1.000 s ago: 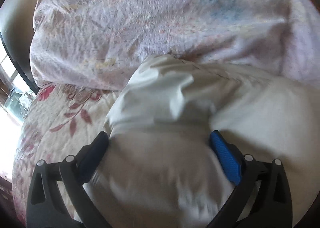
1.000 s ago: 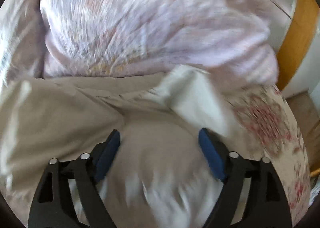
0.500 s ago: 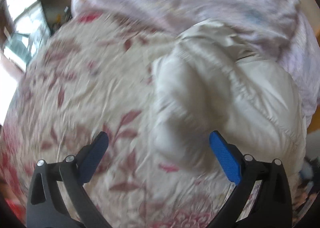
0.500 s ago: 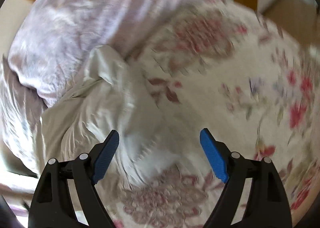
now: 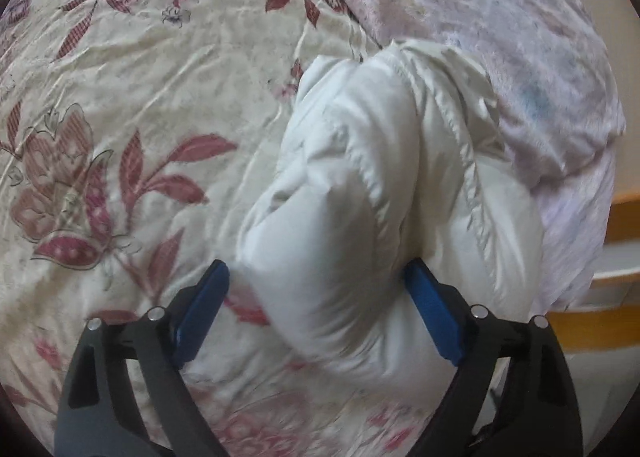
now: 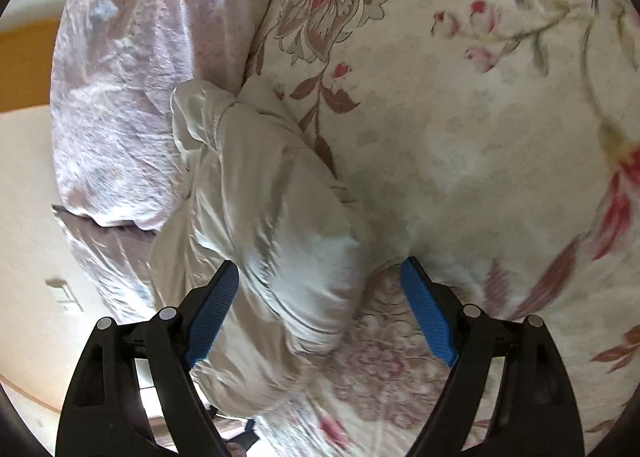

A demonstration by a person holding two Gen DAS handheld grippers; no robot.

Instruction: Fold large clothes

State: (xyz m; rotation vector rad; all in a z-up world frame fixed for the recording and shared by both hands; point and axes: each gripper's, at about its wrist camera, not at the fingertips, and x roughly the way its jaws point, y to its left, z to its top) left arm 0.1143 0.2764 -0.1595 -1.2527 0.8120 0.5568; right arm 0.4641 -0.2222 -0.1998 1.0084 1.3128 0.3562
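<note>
Floral bedspread (image 5: 120,97), puffy white jacket (image 5: 360,197), tools spread

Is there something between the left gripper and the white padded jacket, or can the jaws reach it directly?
Nothing visible stands in the way. The left gripper has open jaws, and the white padded jacket already bulges between them on the floral bedspread. The lilac quilt lies beyond the jacket.

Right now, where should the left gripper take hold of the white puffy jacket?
Probably the rounded near end of the white puffy jacket, which bulges between the open left gripper. Come straight forward and low over the floral bedspread; the far end is tucked against the lilac blanket.
</note>
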